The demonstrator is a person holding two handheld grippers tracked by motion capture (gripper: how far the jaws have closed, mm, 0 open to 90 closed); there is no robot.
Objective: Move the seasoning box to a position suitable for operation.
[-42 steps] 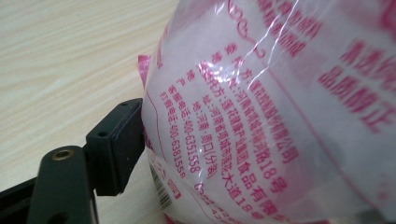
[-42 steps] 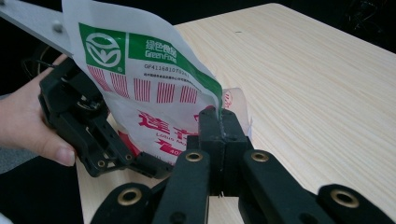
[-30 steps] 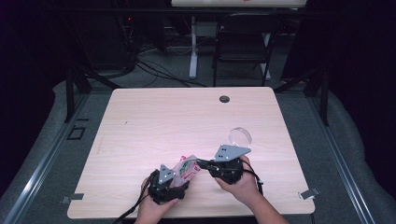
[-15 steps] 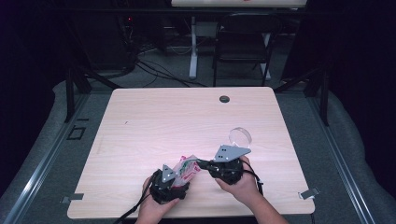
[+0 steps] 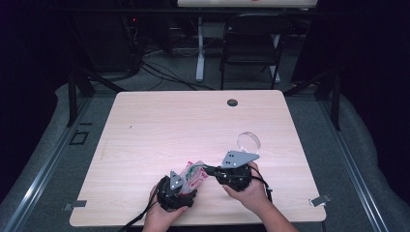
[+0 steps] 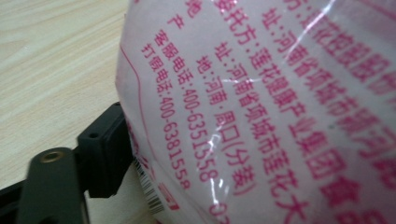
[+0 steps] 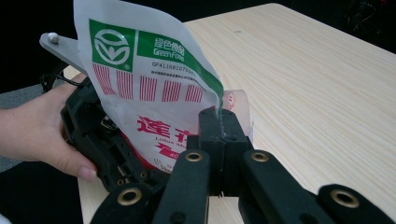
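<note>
Fingers [image 7: 219,128] of your R gripper [image 7: 218,122] pinch the packet [image 7: 154,88] edge, L gripper [image 5: 180,182] clamps its body near tabletop [image 5: 159,125] front edge; nothing's shifted, so tear's pending.

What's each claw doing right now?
Left claw: shut on the packet.
Right claw: shut on the packet's edge.

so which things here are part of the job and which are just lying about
In the job:
- printed packet, pinched at its edge
- right gripper
- left gripper

Lying about:
- clear round dish on the table
- folding chair behind the table
</note>
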